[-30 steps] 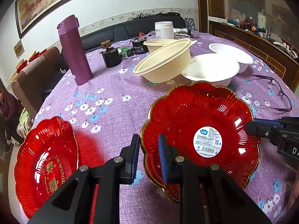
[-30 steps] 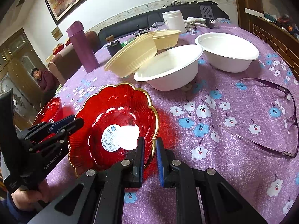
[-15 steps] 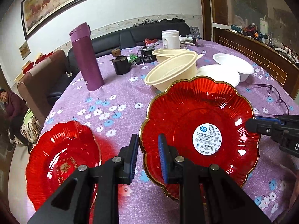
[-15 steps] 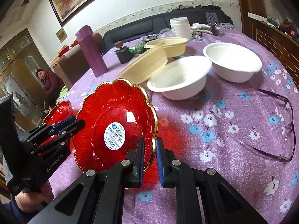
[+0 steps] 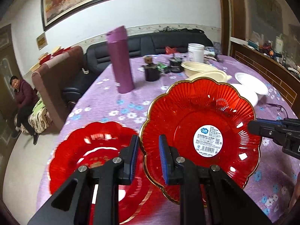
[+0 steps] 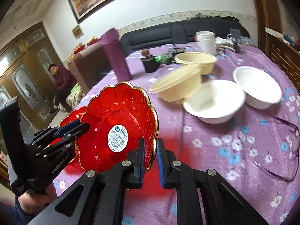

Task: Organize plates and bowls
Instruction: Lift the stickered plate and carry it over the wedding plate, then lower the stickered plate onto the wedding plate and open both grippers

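A red scalloped plate (image 5: 200, 116) with a gold rim and a white sticker hangs tilted above the table, held from both sides. My left gripper (image 5: 148, 142) is shut on its left rim and my right gripper (image 6: 150, 146) is shut on its right rim. In the left wrist view the right gripper (image 5: 252, 127) shows at the plate's far edge. A second red plate (image 5: 90, 150) with gold lettering lies on the table just left of and below the held one. Cream bowls (image 6: 178, 88) and white bowls (image 6: 215, 101) stand further back.
A purple flask (image 5: 120, 63), a small dark jar (image 5: 151, 71) and a white tub (image 6: 205, 39) stand at the back of the purple flowered tablecloth (image 6: 234, 150). Spectacles (image 6: 285, 144) lie at the right. A person (image 5: 20, 97) sits beyond the table's left edge by a sofa.
Both grippers have lifted the stickered red plate off the cloth and carried it left, so it now hangs next to the second red plate. The grips have not changed.
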`<state>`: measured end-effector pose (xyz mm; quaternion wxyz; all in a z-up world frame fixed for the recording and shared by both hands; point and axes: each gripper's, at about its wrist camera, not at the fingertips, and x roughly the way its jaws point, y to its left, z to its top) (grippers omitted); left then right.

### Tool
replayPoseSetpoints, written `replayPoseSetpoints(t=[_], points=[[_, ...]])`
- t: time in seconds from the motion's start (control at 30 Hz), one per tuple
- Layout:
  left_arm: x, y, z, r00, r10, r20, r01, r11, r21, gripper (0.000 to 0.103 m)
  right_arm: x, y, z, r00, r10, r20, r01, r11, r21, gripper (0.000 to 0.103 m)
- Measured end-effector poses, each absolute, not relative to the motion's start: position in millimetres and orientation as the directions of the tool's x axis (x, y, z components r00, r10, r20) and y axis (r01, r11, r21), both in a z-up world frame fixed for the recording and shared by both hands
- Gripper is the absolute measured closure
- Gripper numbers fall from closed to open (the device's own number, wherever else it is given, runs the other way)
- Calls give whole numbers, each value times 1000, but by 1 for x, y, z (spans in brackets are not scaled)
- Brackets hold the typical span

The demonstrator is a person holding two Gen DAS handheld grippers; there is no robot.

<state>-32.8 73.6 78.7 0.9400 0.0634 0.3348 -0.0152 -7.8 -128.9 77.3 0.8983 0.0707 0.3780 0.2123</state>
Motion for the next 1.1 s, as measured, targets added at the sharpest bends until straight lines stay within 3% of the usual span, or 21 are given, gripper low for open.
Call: replayPoseSetpoints(t=[0.63, 1.1], points=[[-47, 198, 75, 745, 158, -648, -167, 985, 48, 83, 30, 0, 72, 484, 536, -691, -498, 818, 286, 88], [-34, 226, 46, 685, 191, -703, -219, 974, 51, 83, 51, 47, 34, 399, 507, -764, -522, 811, 266, 88]])
